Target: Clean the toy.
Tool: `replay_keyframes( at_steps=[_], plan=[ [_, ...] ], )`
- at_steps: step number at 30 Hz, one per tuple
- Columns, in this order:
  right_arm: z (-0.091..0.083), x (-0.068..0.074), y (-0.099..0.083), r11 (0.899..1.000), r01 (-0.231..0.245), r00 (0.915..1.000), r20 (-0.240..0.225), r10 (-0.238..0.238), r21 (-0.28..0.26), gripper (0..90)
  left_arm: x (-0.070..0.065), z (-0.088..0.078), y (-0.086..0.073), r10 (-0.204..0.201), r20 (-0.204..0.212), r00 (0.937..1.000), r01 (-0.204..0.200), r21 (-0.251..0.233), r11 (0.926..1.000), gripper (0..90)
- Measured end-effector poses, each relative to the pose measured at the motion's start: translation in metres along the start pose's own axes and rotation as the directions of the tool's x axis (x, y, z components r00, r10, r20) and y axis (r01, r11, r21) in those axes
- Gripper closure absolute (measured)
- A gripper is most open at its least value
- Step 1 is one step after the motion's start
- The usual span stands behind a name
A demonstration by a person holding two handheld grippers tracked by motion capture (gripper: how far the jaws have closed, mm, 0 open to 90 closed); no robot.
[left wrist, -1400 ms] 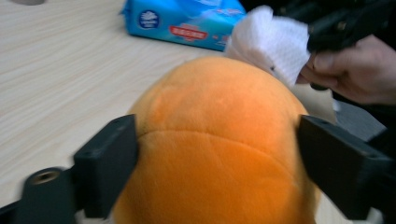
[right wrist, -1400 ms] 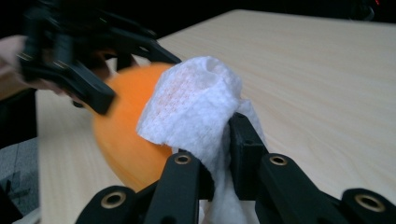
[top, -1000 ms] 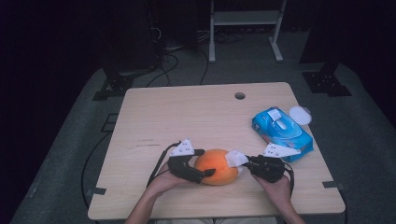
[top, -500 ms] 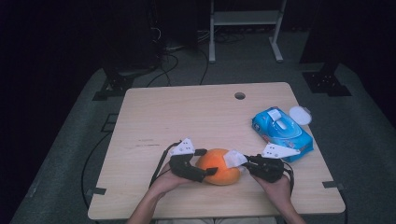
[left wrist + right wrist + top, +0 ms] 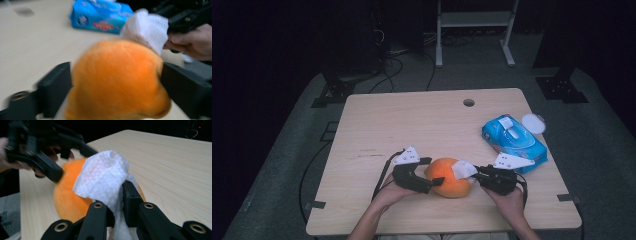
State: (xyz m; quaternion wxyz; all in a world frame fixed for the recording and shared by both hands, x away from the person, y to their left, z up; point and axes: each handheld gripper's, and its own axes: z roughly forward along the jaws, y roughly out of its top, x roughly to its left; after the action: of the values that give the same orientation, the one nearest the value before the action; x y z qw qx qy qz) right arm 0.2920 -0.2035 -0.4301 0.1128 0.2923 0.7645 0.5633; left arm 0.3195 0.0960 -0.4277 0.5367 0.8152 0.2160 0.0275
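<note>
A blue wipes pack (image 5: pixel 513 141) lies beyond on the surface (image 5: pixel 412 125); the left gripper (image 5: pixel 429 175) fingers clasp the orange plush (image 5: pixel 451 177), lying crosswise, while the right gripper (image 5: pixel 474 175) pinches a white wipe (image 5: pixel 463 169) against it.

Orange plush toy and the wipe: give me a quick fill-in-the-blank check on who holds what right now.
1. The left gripper is clamped on the ____ plush toy.
2. The right gripper pinches a white ____ against the toy.
3. The blue wipes pack lies by the table's ____ edge in the high view.

Missing words: orange; wipe; right
</note>
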Motion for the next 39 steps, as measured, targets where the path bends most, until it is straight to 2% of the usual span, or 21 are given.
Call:
replay_keyframes(
  at_steps=[2,3,5,6,7,9,11,14,16,17,20,22,24,26,27,29,31,33,36,38,39],
  plan=[
    [-0.001,0.007,0.005,0.999,0.023,0.9994,-0.027,-0.024,-0.028,81.3,-0.007,0.002,0.002,0.082,0.009,0.9966,-0.082,-0.005,0.9966,29.3],
    [-0.001,0.012,0.008,0.999,0.033,0.9983,-0.046,-0.035,-0.043,81.2,-0.012,0.003,0.005,0.129,0.009,0.9916,-0.129,-0.006,0.9916,31.9],
    [0.000,0.020,0.012,0.996,0.073,0.9954,-0.059,-0.076,-0.044,81.2,-0.020,0.005,0.007,0.185,0.001,0.9827,-0.185,0.006,0.9827,32.5],
    [0.001,0.022,0.013,0.996,0.087,0.9946,-0.053,-0.089,-0.033,81.3,-0.022,0.005,0.008,0.193,-0.004,0.9811,-0.193,0.006,0.9811,31.1],
    [0.002,0.021,0.012,0.996,0.080,0.9953,-0.052,-0.082,-0.025,81.3,-0.020,0.003,0.009,0.185,-0.006,0.9827,-0.185,0.002,0.9827,28.7],
    [0.001,0.013,0.007,0.999,0.041,0.9984,-0.040,-0.041,-0.014,81.4,-0.016,-0.002,0.011,0.121,-0.036,0.9920,-0.121,-0.010,0.9926,19.0],
    [0.000,0.007,0.003,1.000,0.016,0.9996,-0.023,-0.016,-0.011,81.4,-0.010,-0.005,0.012,0.064,-0.053,0.9966,-0.064,-0.010,0.9979,9.4],
    [-0.002,0.004,0.002,1.000,0.006,1.0000,-0.008,-0.006,0.001,81.5,0.000,-0.004,0.007,-0.037,-0.026,0.9990,0.037,0.005,0.9993,9.2],
    [-0.002,0.002,0.001,1.000,-0.009,0.9999,-0.011,0.009,0.002,81.5,0.003,-0.001,0.004,-0.077,0.020,0.9968,0.077,0.023,0.9968,13.1],
    [-0.001,0.002,0.001,1.000,-0.010,0.9999,-0.012,0.010,0.002,81.6,0.003,0.001,0.002,-0.079,0.039,0.9961,0.078,0.027,0.9966,18.5],
    [-0.002,0.008,0.007,1.000,0.004,0.9997,-0.023,-0.004,-0.017,81.5,-0.005,0.004,0.002,0.018,0.038,0.9991,-0.019,0.020,0.9996,29.3],
    [-0.004,0.016,0.014,0.998,0.038,0.9974,-0.059,-0.041,-0.055,81.4,-0.014,0.006,0.006,0.105,0.041,0.9936,-0.106,0.022,0.9941,33.6],
    [-0.004,0.022,0.019,0.996,0.073,0.9958,-0.052,-0.076,-0.047,81.4,-0.021,0.007,0.009,0.163,0.031,0.9861,-0.164,0.032,0.9859,33.5],
    [-0.003,0.019,0.016,0.998,0.059,0.9971,-0.047,-0.060,-0.030,81.5,-0.022,0.005,0.012,0.148,0.024,0.9887,-0.148,0.013,0.9888,28.9],
    [-0.003,0.015,0.013,0.999,0.040,0.9983,-0.042,-0.041,-0.023,81.5,-0.020,0.002,0.013,0.111,0.020,0.9937,-0.111,-0.005,0.9939,24.7],
    [-0.004,0.007,0.007,1.000,0.003,0.9995,-0.032,-0.004,-0.020,81.6,-0.014,0.000,0.014,0.043,-0.008,0.9991,-0.043,0.000,0.9991,12.0],
    [-0.006,0.003,0.006,1.000,-0.017,0.9995,-0.025,0.017,-0.018,81.6,-0.009,0.002,0.010,-0.009,0.016,0.9998,0.009,0.015,0.9999,9.4],
    [-0.006,0.003,0.006,1.000,-0.022,0.9994,-0.028,0.021,-0.018,81.6,-0.006,0.011,0.002,-0.055,0.048,0.9973,0.052,0.059,0.9969,10.4],
    [-0.006,0.009,0.009,1.000,-0.008,0.9995,-0.030,0.008,-0.017,81.6,-0.007,0.011,0.001,-0.021,0.040,0.9990,0.019,0.049,0.9986,22.8],
    [-0.007,0.016,0.015,0.999,0.015,0.9979,-0.062,-0.018,-0.047,81.5,-0.011,0.007,0.004,0.036,0.028,0.9989,-0.037,0.017,0.9992,30.3],
    [-0.006,0.021,0.018,0.998,0.030,0.9962,-0.080,-0.035,-0.055,81.5,-0.015,0.008,0.006,0.069,0.025,0.9973,-0.069,0.020,0.9974,31.9]
  ],
)
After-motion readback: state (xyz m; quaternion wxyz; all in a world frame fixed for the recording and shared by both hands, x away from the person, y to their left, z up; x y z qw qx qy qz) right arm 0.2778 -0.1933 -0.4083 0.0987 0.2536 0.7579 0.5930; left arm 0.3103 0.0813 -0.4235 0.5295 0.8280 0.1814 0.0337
